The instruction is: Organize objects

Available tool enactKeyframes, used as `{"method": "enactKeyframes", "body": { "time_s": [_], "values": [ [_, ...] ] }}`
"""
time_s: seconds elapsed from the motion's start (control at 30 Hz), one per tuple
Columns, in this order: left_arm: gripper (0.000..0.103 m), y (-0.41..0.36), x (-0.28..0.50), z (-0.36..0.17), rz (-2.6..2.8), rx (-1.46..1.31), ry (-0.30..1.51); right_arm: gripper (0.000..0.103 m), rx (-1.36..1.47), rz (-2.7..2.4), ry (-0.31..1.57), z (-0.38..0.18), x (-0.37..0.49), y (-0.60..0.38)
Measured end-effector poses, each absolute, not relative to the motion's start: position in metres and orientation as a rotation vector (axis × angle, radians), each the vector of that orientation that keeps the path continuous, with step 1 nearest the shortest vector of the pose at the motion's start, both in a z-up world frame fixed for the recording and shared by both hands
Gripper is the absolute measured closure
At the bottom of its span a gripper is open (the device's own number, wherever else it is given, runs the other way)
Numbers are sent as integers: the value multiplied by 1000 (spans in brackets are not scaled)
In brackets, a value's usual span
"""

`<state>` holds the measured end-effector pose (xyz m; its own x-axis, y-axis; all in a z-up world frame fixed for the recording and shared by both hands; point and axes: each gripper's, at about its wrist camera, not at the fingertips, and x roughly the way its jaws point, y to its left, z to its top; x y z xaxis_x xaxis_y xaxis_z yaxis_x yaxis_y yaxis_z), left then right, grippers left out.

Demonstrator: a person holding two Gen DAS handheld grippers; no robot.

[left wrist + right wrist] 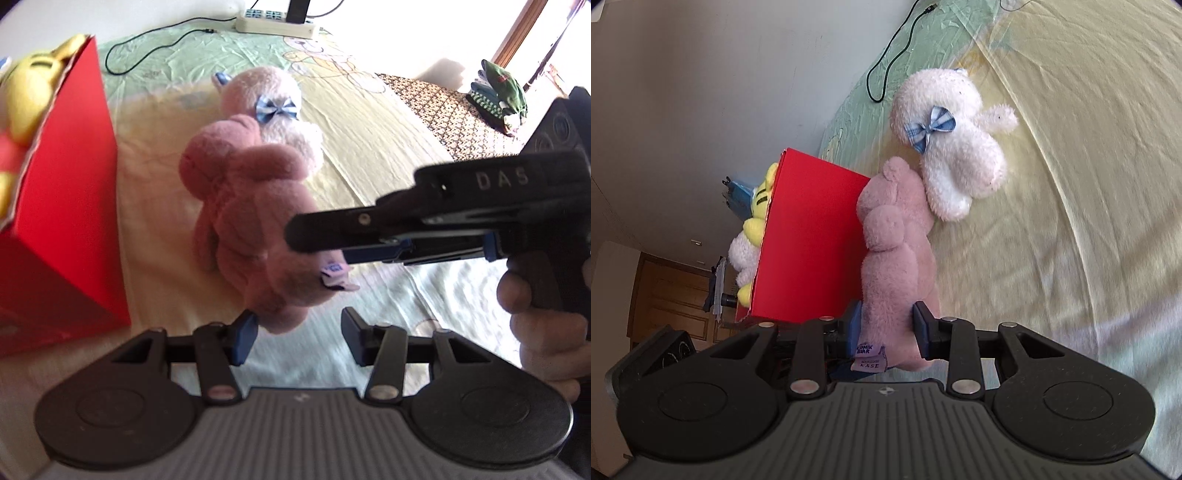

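A pink plush bear (251, 206) (897, 251) stretches over the yellow bedsheet (1071, 184), its head next to a white plush with a blue bow (273, 99) (953, 147). My right gripper (888, 325) is shut on the bear's lower body, by its label; in the left wrist view it reaches in from the right (314, 245). Just below the bear's foot, my left gripper (299, 334) has its fingers apart; the foot touches the left pad only. A red box (66, 221) (809, 236) stands to the bear's left with a yellow plush (33, 92) (761, 206) inside.
A power strip (277, 22) and a black cable (147, 48) (890, 55) lie at the far edge of the bed. Folded green clothes (498, 99) sit at the back right. A person's hand (543, 325) holds the right gripper's handle.
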<state>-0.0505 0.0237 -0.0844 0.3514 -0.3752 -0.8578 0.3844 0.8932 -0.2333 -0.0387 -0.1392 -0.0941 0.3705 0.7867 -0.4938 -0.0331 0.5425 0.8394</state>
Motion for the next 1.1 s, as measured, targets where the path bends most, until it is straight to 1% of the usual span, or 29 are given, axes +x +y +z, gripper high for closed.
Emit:
{"method": "enactKeyframes", "body": {
  "time_s": [0.1, 0.17, 0.23, 0.27, 0.33, 0.37, 0.43, 0.47, 0.53, 0.83, 1.1],
  "values": [
    [51, 25, -57, -84, -495, -3, 1115, 71, 833, 624, 1082, -95, -47, -139],
    [46, 25, -62, -83, -491, 0, 1103, 70, 823, 621, 1085, -97, -50, -140],
    [37, 24, -67, -79, -499, -10, 1081, 70, 808, 610, 1078, -96, -50, -142],
    [36, 24, -70, -74, -507, -15, 1068, 68, 798, 604, 1072, -95, -50, -143],
    [26, 21, -74, -68, -522, -16, 1039, 67, 769, 582, 1059, -93, -50, -145],
    [24, 19, -74, -65, -525, -13, 1022, 67, 754, 576, 1052, -93, -49, -146],
    [13, 15, -76, -59, -528, -7, 992, 67, 735, 563, 1035, -91, -49, -150],
    [12, 12, -76, -57, -525, -6, 980, 66, 730, 556, 1026, -90, -48, -152],
    [11, 12, -75, -56, -515, -16, 978, 62, 723, 534, 1001, -90, -45, -156],
    [13, 23, -42, -80, -417, -164, 1066, 61, 742, 541, 956, -90, -23, -164],
    [14, 24, -20, -91, -408, -243, 1108, 58, 686, 590, 1022, -97, -4, -137]
  ]
}}
